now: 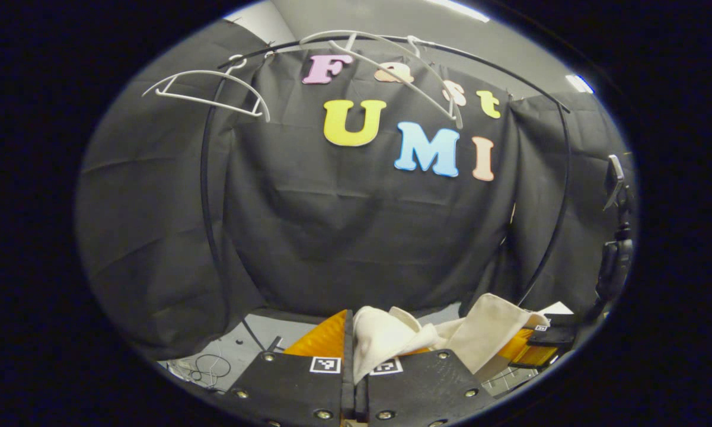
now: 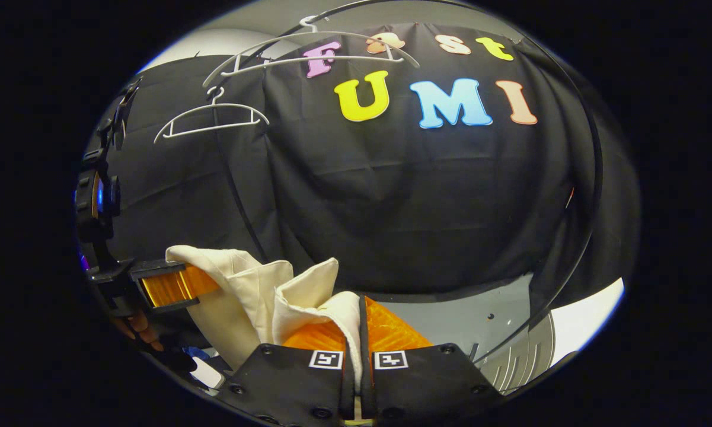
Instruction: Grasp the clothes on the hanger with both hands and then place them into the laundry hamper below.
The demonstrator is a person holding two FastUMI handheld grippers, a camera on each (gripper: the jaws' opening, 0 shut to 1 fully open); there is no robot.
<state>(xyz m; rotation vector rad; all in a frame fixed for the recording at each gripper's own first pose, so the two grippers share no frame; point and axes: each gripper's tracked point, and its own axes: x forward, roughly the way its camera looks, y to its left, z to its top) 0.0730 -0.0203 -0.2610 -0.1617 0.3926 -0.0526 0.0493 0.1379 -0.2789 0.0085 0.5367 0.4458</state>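
A cream garment (image 1: 391, 335) hangs stretched between my two grippers, off the hangers. My left gripper (image 1: 351, 332) is shut on one end of it, with cloth bunched over the fingers. The right gripper (image 1: 536, 341) shows at the lower right of the left gripper view, clamping the other end. In the right gripper view my right gripper (image 2: 360, 323) is shut on a fold of the garment (image 2: 255, 290). There the left gripper (image 2: 172, 284) holds the far end at the left, a hand below it.
Two bare white hangers (image 1: 207, 89) (image 1: 391, 59) hang on the black arched rack (image 1: 204, 196); the hangers (image 2: 213, 118) (image 2: 308, 50) are also in the right gripper view. Cables (image 1: 207, 367) lie on the grey floor. A pale ribbed object (image 2: 527, 350) sits low right.
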